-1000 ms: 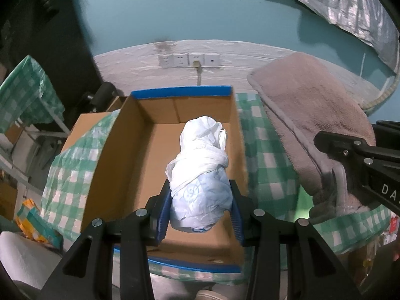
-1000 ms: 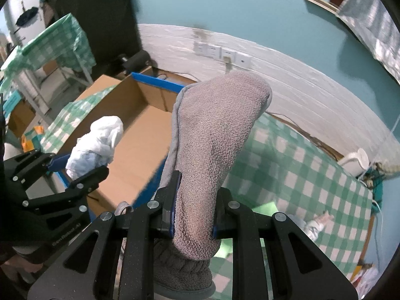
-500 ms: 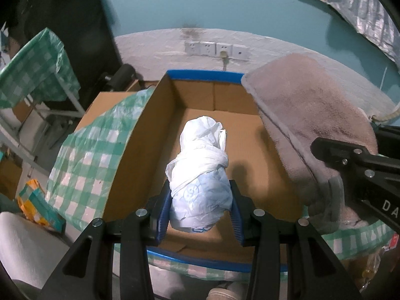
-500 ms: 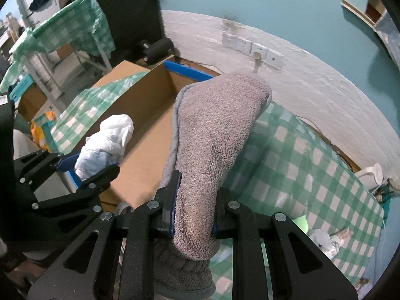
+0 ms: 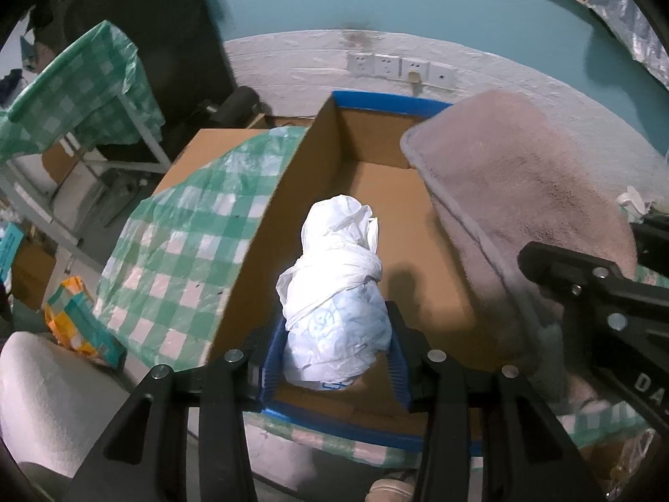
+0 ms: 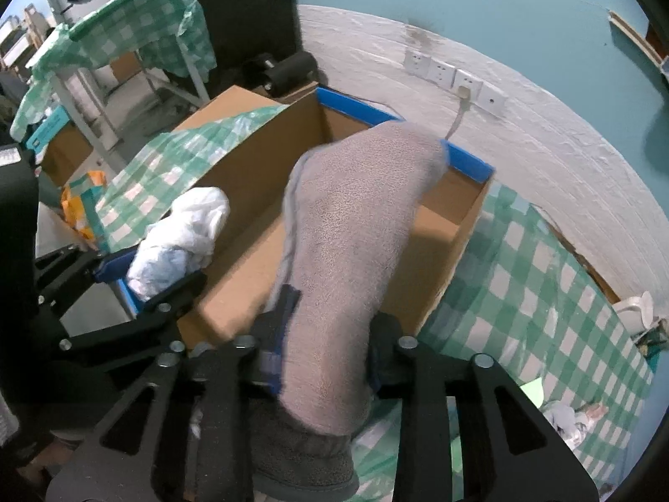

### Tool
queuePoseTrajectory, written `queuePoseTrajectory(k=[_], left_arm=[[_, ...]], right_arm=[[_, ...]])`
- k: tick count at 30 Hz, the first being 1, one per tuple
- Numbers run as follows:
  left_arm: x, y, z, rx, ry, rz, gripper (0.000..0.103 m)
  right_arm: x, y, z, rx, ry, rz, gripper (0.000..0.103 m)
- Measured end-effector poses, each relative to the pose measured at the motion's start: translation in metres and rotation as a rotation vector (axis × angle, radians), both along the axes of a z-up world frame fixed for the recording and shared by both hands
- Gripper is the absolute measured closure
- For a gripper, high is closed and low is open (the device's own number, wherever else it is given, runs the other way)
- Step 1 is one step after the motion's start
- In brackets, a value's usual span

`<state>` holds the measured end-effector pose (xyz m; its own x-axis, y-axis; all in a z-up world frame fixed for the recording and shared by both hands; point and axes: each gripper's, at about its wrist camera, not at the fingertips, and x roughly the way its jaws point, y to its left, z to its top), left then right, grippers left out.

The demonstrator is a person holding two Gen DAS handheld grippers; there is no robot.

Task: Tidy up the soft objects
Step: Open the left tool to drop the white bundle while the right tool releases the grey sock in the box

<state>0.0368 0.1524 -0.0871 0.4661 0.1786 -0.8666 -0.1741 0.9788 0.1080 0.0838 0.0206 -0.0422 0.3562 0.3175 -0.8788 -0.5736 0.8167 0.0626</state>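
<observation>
Left wrist view: the left gripper (image 5: 334, 359) hangs over the near end of the open cardboard box (image 5: 267, 226), and the knotted white plastic bag (image 5: 336, 305) stands between its blue pads. The jaws have just been opening; the right pad shows a thin gap to the bag, so I judge the hold as loosened, not clamped. The bag looks very light, crinkly and slippery, so it should be taken around its thick lower body, not at the loose top. Right wrist view: the right gripper (image 6: 324, 351) has the grey fleece slipper (image 6: 355, 226) between its jaws, which have also just been opening; the picture is blurred here, and the slipper seems free of the pads. Its toe reaches over the box. It is soft, light and not fragile, and the heel end gives the firmest hold.
</observation>
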Motion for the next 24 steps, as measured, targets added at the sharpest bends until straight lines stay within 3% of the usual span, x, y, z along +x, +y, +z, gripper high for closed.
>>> queuePoseTrajectory(k=[5,13,24], left_arm=[[-0.002,0.005,0.000,0.024,0.000,0.021,0.034],[-0.003,-0.001,0.005,0.025,-0.010,-0.001,0.030],[-0.003,-0.028,0.016,0.028,-0.036,-0.060,0.028]], right_arm=[[-0.006,0.000,0.010,-0.018,-0.090,-0.013,0.047],[-0.006,-0.013,0.021,-0.015,-0.122,-0.042,0.039],[-0.004,-0.049,0.020,0.007,-0.097,-0.125,0.038]])
